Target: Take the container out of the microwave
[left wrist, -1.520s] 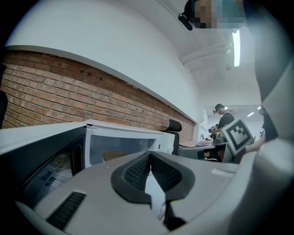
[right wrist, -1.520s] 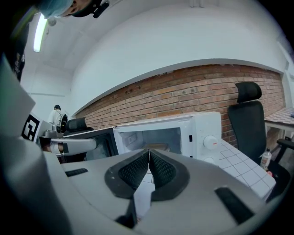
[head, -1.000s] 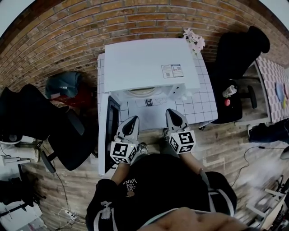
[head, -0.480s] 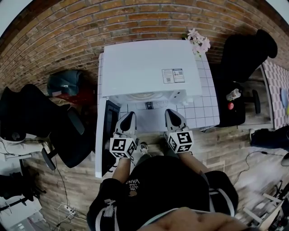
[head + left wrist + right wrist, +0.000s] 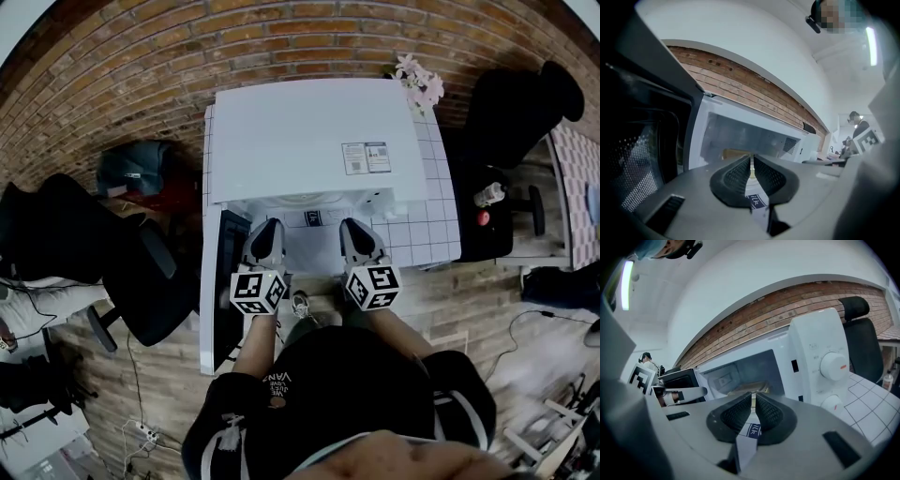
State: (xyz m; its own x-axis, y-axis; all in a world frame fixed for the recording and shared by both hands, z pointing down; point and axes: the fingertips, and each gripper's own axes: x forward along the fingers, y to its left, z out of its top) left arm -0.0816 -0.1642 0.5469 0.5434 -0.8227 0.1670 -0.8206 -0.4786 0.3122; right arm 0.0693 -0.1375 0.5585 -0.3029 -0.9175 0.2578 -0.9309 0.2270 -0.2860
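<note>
A white microwave [image 5: 314, 141] stands on a white tiled table [image 5: 427, 230], its door [image 5: 225, 281] swung open to the left. The container [image 5: 305, 234], white with a blue label, is at the microwave's mouth between my two grippers. My left gripper [image 5: 266, 230] is shut on its left edge and my right gripper [image 5: 354, 228] on its right edge. In the left gripper view, the left gripper [image 5: 752, 161] pinches a thin white piece of the container [image 5: 758, 201]. The right gripper view shows the right gripper [image 5: 753, 399] clamped on the same kind of white piece [image 5: 751, 432], before the open cavity [image 5: 740, 373].
The microwave's two dials [image 5: 833, 365] are at the right of its front. Pink flowers [image 5: 417, 82] stand at the table's back right corner. Black office chairs stand to the left [image 5: 141, 281] and right [image 5: 506, 103]. A brick wall [image 5: 141, 56] runs behind.
Both grippers have shifted a little and sunk slightly with the container held between them. Both grips stay shut.
</note>
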